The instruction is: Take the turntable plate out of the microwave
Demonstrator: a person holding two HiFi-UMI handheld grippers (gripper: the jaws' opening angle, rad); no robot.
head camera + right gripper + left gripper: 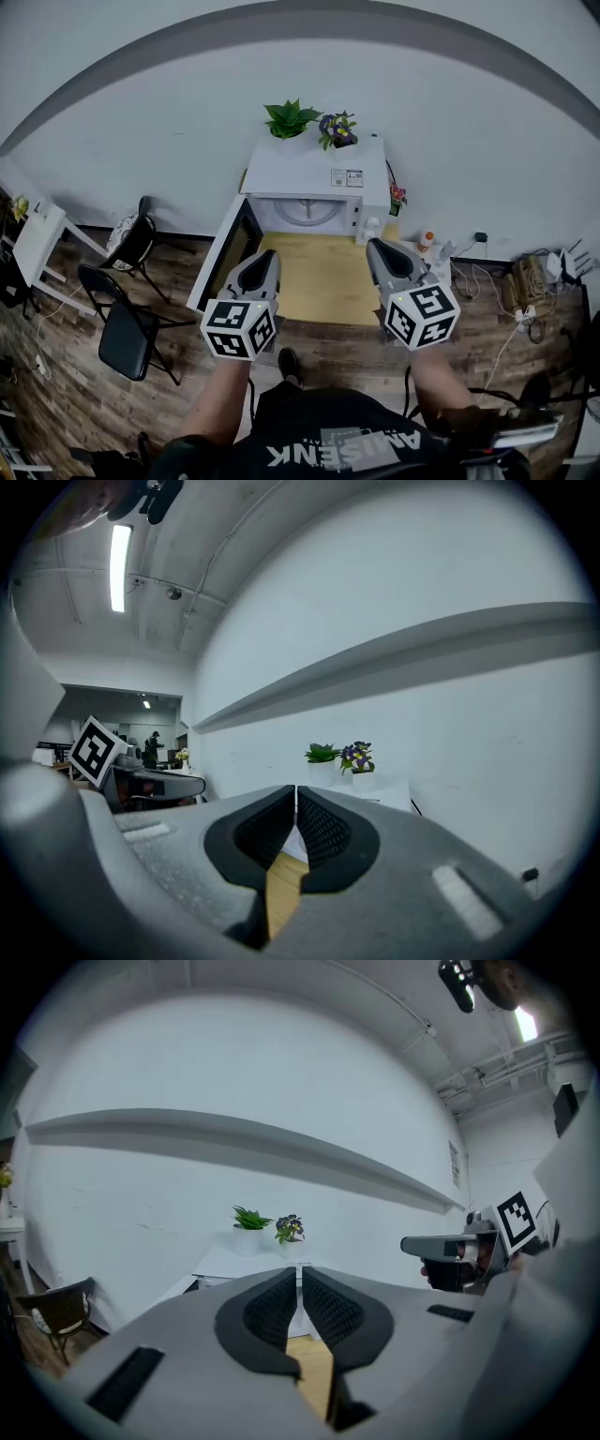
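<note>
A white microwave (314, 173) stands at the far end of a wooden table (323, 281) with its door (225, 253) swung open to the left. Inside its cavity lies the round turntable plate (306, 212). My left gripper (263, 265) is shut and empty, short of the microwave over the table's near left. My right gripper (386, 255) is shut too, holding nothing, over the table's near right. In the left gripper view its jaws (300, 1283) point toward the microwave (246, 1265). The right gripper view shows its jaws (295, 803) closed, the microwave (370, 789) beyond them.
Two potted plants (291, 119) (337, 129) sit on top of the microwave. Black chairs (127, 328) and a white table (37, 239) stand to the left. Small bottles (427, 240) and cables (525, 281) lie to the right of the table by the wall.
</note>
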